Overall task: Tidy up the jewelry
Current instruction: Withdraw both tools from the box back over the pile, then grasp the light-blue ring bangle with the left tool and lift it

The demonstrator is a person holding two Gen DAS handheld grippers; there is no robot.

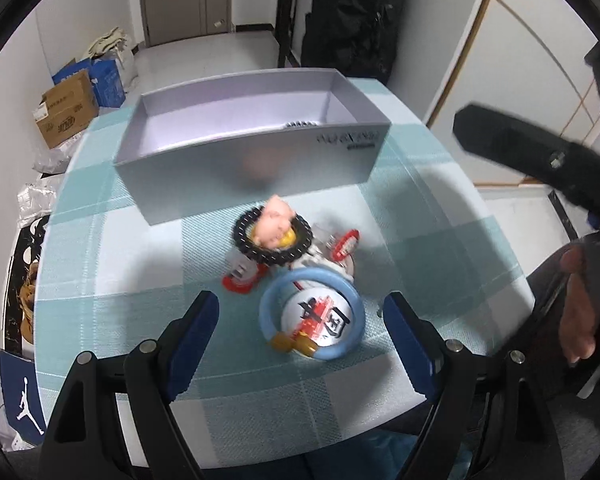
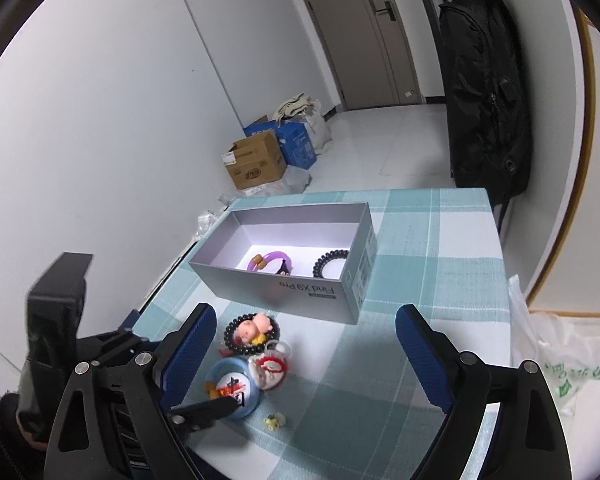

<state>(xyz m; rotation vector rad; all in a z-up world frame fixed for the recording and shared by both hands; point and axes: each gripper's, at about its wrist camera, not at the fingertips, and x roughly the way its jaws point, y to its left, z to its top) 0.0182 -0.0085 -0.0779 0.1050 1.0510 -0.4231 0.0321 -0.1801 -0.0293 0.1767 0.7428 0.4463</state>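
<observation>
Our left claw [image 1: 300, 328] hangs over the checked cloth [image 1: 420, 184] with its jaws spread wide and nothing gripped. Between its blue pads [image 1: 198, 332] lies the blue ring [image 1: 276, 292], looped around a white badge [image 1: 320, 320] with red and black print; neither pad touches it. Just ahead of the claw sits the black bead bracelet [image 1: 272, 256], circling a small pink doll [image 1: 278, 224], with red-and-white trinkets [image 1: 344, 244] beside it. Farther ahead stands the grey box [image 1: 244, 160], open at the top.

Our right claw [image 2: 304, 356] is also wide open and holds nothing. The same cluster lies toward its left pad: the bead bracelet [image 2: 230, 330] and doll [image 2: 254, 328] ahead, the blue ring [image 2: 216, 372] closer in, and the red-and-white trinkets [image 2: 274, 364] just beside it. A tiny pale charm [image 2: 275, 421] lies alone on the cloth, near the claw's base. One dark finger of the left claw reaches over the ring's near edge in this view. Beyond the pads, the box [image 2: 320, 292] holds a purple ring [image 2: 270, 258] and a second black bead bracelet [image 2: 332, 268], lying apart on its floor.
</observation>
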